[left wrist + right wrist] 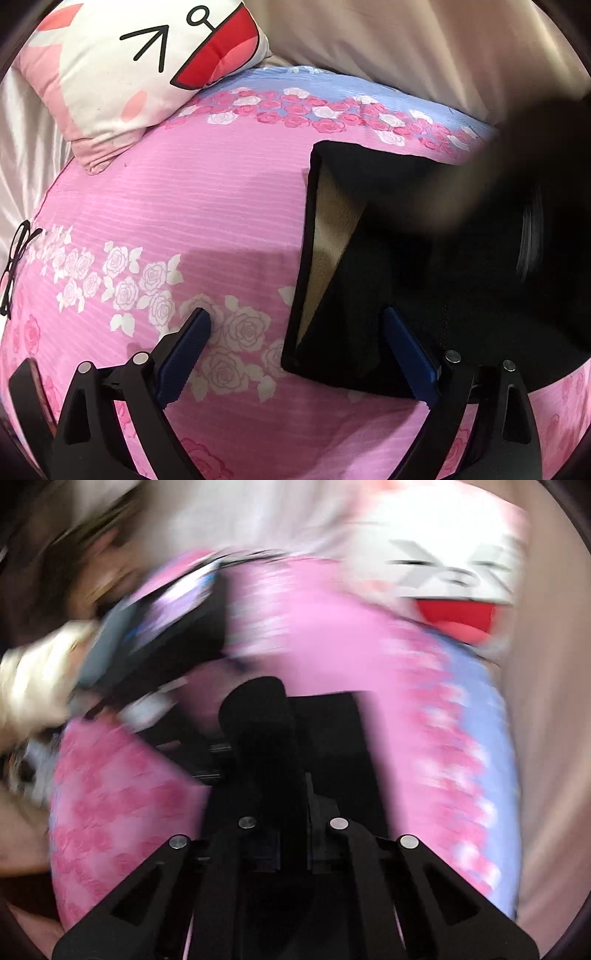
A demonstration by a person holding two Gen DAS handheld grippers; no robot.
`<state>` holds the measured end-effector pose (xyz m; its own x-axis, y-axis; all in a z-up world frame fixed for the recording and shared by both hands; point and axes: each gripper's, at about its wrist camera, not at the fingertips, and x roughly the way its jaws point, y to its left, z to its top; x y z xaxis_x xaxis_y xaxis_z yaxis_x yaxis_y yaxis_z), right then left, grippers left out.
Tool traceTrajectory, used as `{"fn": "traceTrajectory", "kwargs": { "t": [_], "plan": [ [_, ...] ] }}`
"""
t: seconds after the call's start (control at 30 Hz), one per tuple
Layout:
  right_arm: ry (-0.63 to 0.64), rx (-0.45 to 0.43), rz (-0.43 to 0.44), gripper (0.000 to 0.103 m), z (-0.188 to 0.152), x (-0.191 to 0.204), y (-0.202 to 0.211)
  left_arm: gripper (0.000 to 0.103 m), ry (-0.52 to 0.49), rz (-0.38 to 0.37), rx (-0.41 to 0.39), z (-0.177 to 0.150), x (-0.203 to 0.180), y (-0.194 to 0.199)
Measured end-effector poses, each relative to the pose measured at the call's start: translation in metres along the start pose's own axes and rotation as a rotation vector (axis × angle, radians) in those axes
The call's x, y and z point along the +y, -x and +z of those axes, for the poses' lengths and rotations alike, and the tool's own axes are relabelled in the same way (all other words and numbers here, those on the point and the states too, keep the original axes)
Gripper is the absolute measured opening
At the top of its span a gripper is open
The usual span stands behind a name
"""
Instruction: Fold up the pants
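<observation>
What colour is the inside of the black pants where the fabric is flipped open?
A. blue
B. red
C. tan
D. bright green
C: in the left wrist view the black pants lie on the pink flowery bedspread with one edge turned back, showing a tan lining along it.

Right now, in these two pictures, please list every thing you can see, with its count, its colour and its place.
pants: one, black with a tan lining, folded on the right side of the bedcover.
bedcover: one, pink with white and pink roses and a blue band at the far edge, under everything.
pillow: one, white and pink with a red cartoon mouth, at the far left corner.
glasses: one pair, black frame, at the left edge of the bedcover.
left gripper: one, black with blue pads, open over the near edge of the pants.
right gripper: one, black, shut on the black cloth of the pants.
</observation>
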<state>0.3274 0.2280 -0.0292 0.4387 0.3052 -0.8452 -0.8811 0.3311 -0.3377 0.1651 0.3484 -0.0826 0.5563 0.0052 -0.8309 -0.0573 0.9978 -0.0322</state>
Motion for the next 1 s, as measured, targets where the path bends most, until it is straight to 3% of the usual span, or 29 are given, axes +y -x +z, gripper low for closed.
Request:
{"fn": "traceTrajectory", "kwargs": {
  "t": [0.13,0.2,0.27,0.3,0.37,0.43,0.47,0.5,0.53,0.57,0.63,0.73,0.8,0.83,0.9,0.93,1.0],
  "plan": [
    [-0.092,-0.092,-0.368,0.006,0.018,-0.042,0.039,0.093,0.005,0.006,0.004,0.0,0.001,0.0],
    [-0.101,-0.16,-0.438,0.006,0.025,-0.028,0.047,0.093,0.006,0.006,0.006,0.0,0.001,0.0],
    [-0.028,-0.19,-0.532,0.006,0.029,0.022,0.022,0.093,0.003,0.004,0.008,-0.001,0.001,0.0],
    [-0.019,-0.184,-0.501,0.006,0.027,0.039,0.005,0.093,0.001,-0.003,0.012,-0.003,0.002,0.002],
    [-0.078,-0.103,-0.265,0.007,0.021,0.077,-0.044,0.093,-0.003,-0.017,0.023,-0.008,0.002,0.007],
    [-0.109,-0.056,-0.107,0.007,0.012,0.102,-0.071,0.093,-0.005,-0.041,0.044,-0.019,0.006,0.017],
    [-0.139,-0.053,-0.031,0.012,0.007,0.11,-0.076,0.093,-0.007,-0.045,0.059,-0.026,0.009,0.021],
    [-0.198,-0.047,0.056,0.018,0.002,0.113,-0.079,0.092,-0.031,-0.024,0.081,-0.036,0.011,0.027],
    [-0.235,-0.05,0.108,0.034,-0.001,0.114,-0.079,0.092,-0.042,0.003,0.08,-0.045,0.013,0.032],
    [-0.265,-0.077,0.15,0.06,-0.004,0.111,-0.073,0.092,-0.048,0.019,0.083,-0.052,0.016,0.036],
    [-0.325,-0.173,0.268,0.084,-0.011,0.107,-0.053,0.092,-0.038,0.032,0.087,-0.064,0.025,0.044],
    [-0.36,-0.322,0.321,0.084,-0.029,0.094,0.0,0.091,0.011,0.062,0.074,-0.07,0.038,0.057],
    [-0.419,-0.394,0.226,0.075,-0.057,0.07,0.042,0.091,0.076,0.01,0.022,-0.062,0.049,0.075],
    [-0.462,-0.39,0.147,0.063,-0.073,0.054,0.056,0.091,0.102,-0.028,-0.001,-0.058,0.049,0.085],
    [-0.586,-0.345,-0.055,0.058,-0.122,0.02,0.079,0.091,0.133,-0.109,-0.051,-0.042,0.045,0.102],
    [-0.643,-0.287,-0.158,0.05,-0.15,0.007,0.085,0.092,0.131,-0.162,-0.083,-0.027,0.036,0.108],
    [-0.727,-0.198,-0.264,0.049,-0.195,-0.003,0.09,0.092,0.1,-0.191,-0.102,-0.002,0.011,0.105]
  ]
}}
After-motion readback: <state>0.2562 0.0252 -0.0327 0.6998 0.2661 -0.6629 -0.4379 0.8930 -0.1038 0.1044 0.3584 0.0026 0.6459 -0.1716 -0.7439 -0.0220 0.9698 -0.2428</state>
